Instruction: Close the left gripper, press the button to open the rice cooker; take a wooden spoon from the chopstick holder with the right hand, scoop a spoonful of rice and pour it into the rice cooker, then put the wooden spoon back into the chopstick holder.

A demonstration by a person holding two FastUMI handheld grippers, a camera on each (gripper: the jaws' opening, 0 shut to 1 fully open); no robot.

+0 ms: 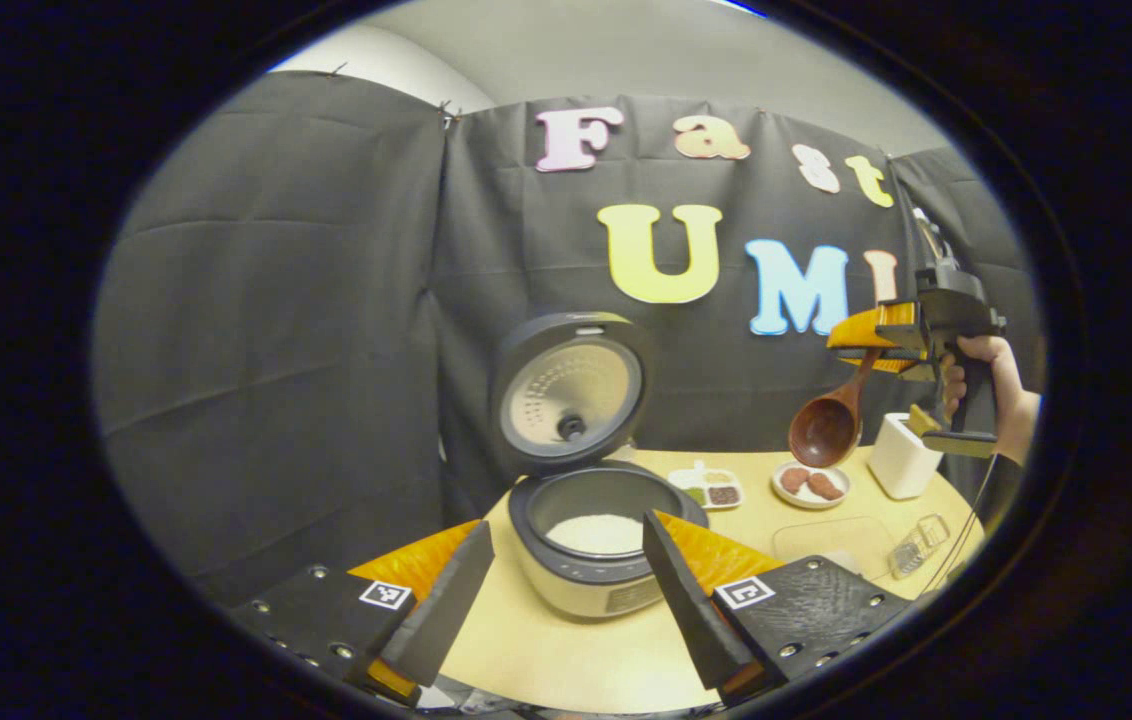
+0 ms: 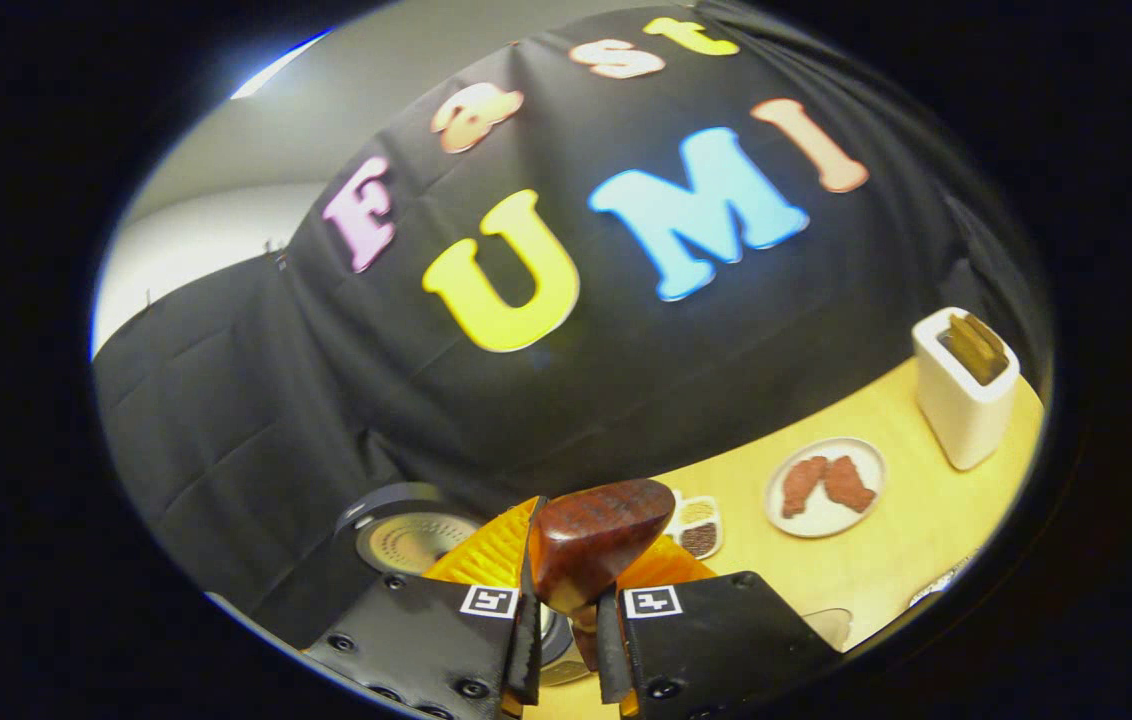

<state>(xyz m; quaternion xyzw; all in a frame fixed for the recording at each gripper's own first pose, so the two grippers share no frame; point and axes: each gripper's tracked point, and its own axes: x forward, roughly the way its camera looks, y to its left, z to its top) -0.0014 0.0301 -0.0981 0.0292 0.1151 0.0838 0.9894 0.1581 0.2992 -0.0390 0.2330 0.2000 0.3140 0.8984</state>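
Note:
The rice cooker stands on the round table with its lid swung up; white rice lies in the pot. My left gripper is open, its fingers on either side of the cooker and short of it. High at the right, a hand holds my right gripper, shut on the handle of a wooden spoon whose dark bowl hangs down above the plate. In the right gripper view the spoon sits between the fingers of that gripper. The white chopstick holder holds wooden utensils.
A plate with two brown pieces lies beside a small divided dish behind the cooker. A clear box and a small clear item sit near the table's right edge. The chopstick holder stands at the far right.

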